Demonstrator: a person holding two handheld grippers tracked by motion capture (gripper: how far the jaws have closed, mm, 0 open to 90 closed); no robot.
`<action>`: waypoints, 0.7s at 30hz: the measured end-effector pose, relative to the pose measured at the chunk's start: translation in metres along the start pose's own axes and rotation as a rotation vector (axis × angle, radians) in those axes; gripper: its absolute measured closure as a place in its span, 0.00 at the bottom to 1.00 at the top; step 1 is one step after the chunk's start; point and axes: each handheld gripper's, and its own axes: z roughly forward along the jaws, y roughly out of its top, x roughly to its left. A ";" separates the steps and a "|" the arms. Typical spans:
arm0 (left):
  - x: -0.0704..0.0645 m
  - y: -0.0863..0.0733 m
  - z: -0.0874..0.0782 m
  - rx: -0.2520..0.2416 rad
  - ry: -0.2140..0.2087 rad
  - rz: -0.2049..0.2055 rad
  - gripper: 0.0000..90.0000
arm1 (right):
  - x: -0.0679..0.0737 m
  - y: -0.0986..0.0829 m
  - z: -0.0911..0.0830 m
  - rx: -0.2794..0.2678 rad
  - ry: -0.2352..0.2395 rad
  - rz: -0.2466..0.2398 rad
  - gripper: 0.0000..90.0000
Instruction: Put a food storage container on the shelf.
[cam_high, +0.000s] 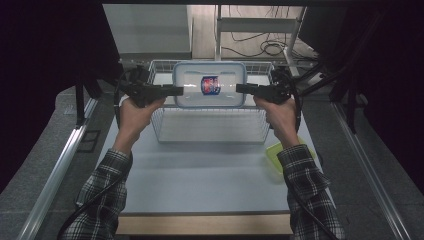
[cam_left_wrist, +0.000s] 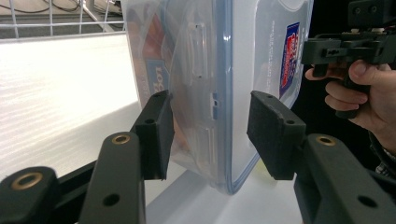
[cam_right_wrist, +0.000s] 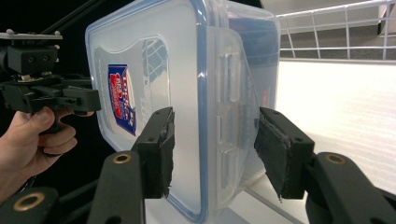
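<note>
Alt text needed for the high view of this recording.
A clear lidded box is flanked by the left tongs and right tongs, over a wire basket on a white table. A green lid lies by the person's right sleeve.

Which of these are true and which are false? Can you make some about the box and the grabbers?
1. A clear plastic box with a blue-rimmed lid sits between the two grippers. True.
2. The box bears a blue and red label. True.
3. The wire basket is round. False: it is rectangular.
4. The left gripper is shut tight on the box. False: its jaws stand open on either side of the box edge.
5. A green lid lies on the table by the person's right arm. True.
</note>
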 end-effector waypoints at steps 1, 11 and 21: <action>0.000 0.000 0.000 -0.001 -0.001 -0.001 0.57 | 0.000 0.000 0.000 0.000 -0.002 -0.003 0.53; 0.001 0.001 0.001 0.002 -0.003 -0.003 0.56 | 0.003 0.003 0.001 0.011 -0.034 -0.020 0.52; 0.004 0.005 0.004 0.011 0.006 -0.018 0.53 | 0.002 0.007 0.003 0.033 -0.066 -0.027 0.53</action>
